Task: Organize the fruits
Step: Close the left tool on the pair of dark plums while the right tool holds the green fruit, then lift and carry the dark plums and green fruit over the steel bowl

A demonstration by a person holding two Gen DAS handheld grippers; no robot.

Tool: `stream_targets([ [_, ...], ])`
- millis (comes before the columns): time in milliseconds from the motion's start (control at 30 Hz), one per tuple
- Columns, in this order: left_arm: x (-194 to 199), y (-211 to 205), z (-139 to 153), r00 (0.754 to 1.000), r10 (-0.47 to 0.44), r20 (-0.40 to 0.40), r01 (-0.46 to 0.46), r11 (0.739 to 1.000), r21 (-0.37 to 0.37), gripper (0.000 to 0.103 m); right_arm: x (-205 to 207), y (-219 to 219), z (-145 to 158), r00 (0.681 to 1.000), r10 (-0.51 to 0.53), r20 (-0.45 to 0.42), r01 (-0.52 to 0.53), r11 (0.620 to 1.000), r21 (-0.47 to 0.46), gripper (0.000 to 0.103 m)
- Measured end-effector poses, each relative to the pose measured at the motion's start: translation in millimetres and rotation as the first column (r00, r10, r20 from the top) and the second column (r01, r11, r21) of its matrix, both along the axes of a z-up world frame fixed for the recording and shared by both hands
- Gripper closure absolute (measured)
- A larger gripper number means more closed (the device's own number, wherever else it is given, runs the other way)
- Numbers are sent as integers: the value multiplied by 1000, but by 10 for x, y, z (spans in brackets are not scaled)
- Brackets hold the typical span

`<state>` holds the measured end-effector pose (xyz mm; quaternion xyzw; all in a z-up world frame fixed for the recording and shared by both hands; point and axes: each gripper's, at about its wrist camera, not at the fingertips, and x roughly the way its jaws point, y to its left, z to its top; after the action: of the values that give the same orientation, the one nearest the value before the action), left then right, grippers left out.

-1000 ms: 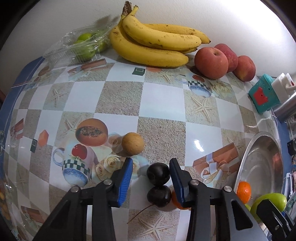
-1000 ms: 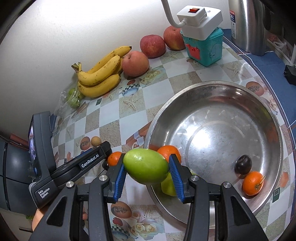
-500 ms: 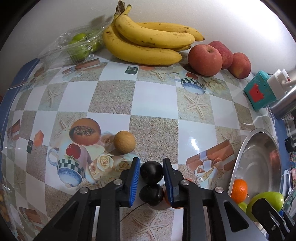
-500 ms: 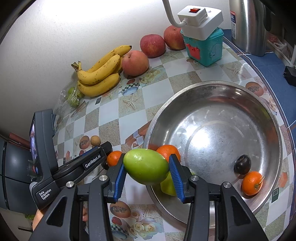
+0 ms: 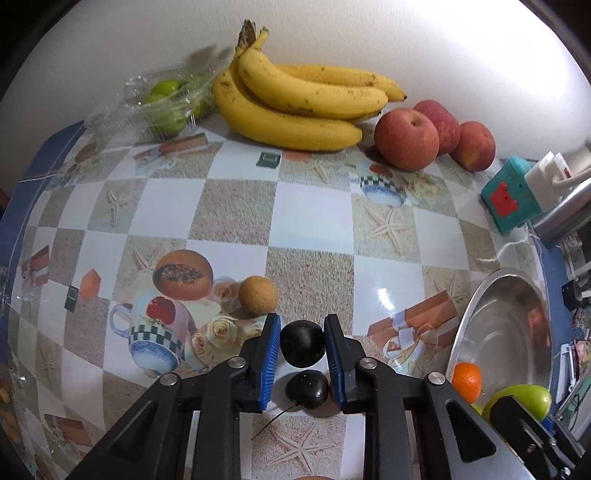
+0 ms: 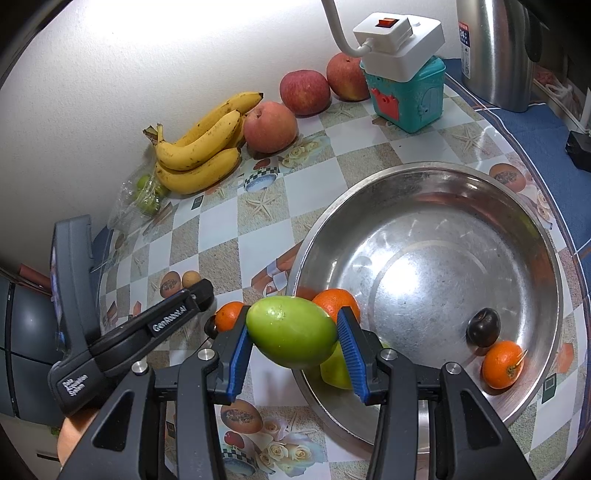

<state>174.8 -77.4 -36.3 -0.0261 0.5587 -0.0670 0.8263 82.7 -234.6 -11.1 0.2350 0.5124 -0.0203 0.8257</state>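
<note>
A dark plum (image 5: pixel 302 348) is pinched by the left gripper (image 5: pixel 302 349); a green mango (image 6: pixel 291 332) is clamped by the right gripper (image 6: pixel 293 334) beside the steel bowl (image 6: pixel 532 236).

A teal toy box (image 6: pixel 408 98) topped by a white switched power adapter (image 6: pixel 400 38) with its white cable (image 6: pixel 338 27) stands at the upper right of the right wrist frame, beside a steel kettle (image 6: pixel 495 51) at the far right, all on the checkered patterned tablecloth (image 6: pixel 258 229).
</note>
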Motion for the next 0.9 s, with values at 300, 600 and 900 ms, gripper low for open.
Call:
stream_targets([
  [300,-45,17,288,998,5,61,-4,1000,-23,77,-80,-282,-33,997,-74,-14,73,997,-16,56],
  [600,-139,-311,463,993,-86,85,90,995,-51,77,-281,-804,-77,975,-222,-35,220,975,-43,56],
  [900,-310,-935,411,959,-257,119,266,961,-70,77,-342,-986,-126,959,-284,-18,283,958,-41,56],
])
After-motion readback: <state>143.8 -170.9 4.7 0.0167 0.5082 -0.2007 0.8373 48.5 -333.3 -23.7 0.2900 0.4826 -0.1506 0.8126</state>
